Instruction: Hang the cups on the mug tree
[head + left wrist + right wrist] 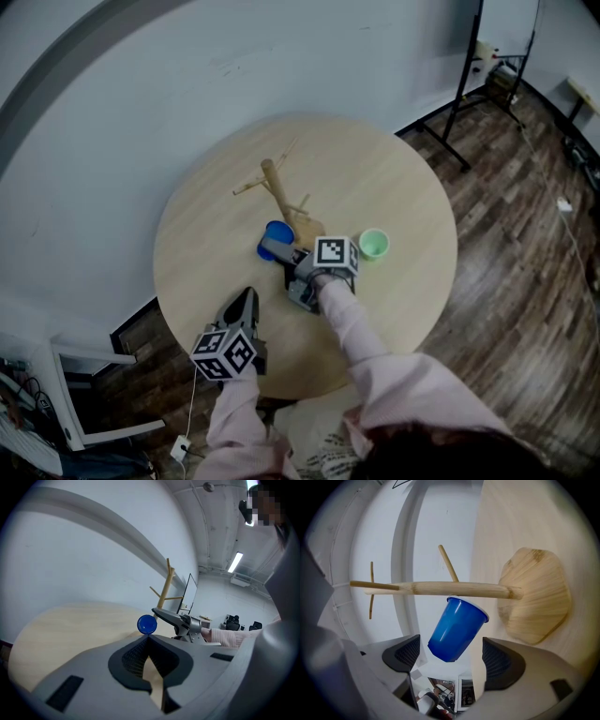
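A wooden mug tree (278, 192) stands mid-table on the round table (384, 169). A blue cup (274, 238) lies sideways beside the tree's base; in the right gripper view the blue cup (457, 630) has its rim against the tree's stem (450, 588), apparently on a low peg that I cannot see. My right gripper (278, 255) is open, its jaws on either side of the cup without touching it. A green cup (374, 244) stands upright to its right. My left gripper (246, 296) rests near the table's front, shut and empty.
A black tripod stand (464, 103) rises from the wood floor beyond the table at the back right. White furniture (84, 398) sits at the lower left. In the left gripper view the right gripper (180, 618) reaches past the blue cup's bottom (146, 624).
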### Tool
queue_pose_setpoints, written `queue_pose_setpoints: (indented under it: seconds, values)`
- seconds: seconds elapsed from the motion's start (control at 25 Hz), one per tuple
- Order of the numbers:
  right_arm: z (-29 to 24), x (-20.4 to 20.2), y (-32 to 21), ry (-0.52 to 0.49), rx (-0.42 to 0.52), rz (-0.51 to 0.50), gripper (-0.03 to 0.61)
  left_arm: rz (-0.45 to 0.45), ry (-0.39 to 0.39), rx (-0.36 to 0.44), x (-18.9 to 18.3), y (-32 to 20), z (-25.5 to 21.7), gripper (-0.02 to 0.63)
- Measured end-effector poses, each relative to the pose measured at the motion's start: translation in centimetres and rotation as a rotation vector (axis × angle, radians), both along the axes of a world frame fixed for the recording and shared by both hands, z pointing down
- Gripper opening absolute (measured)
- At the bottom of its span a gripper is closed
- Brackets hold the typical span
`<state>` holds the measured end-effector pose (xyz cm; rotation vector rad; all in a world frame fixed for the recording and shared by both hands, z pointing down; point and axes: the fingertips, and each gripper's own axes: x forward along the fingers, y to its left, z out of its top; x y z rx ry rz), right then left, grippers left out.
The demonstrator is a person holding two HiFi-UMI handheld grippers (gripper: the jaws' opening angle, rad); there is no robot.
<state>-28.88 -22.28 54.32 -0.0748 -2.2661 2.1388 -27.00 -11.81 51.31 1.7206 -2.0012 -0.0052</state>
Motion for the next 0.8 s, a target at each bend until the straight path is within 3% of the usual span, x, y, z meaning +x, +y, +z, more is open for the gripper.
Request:
queue_pose_setpoints:
  seconds: [0.6,0.8]
  values:
    - [-2.2,1.4,4.5,-0.073,0.144,-0.15,0.384,0.006,0.0,0.019,1.3,1.0,-0.4,0.002]
    - [-3.8,2.1,5.3,-0.148,0.242,-0.171,0.299,0.008,0.003,0.033,2.1,1.2,-0.5,0.002]
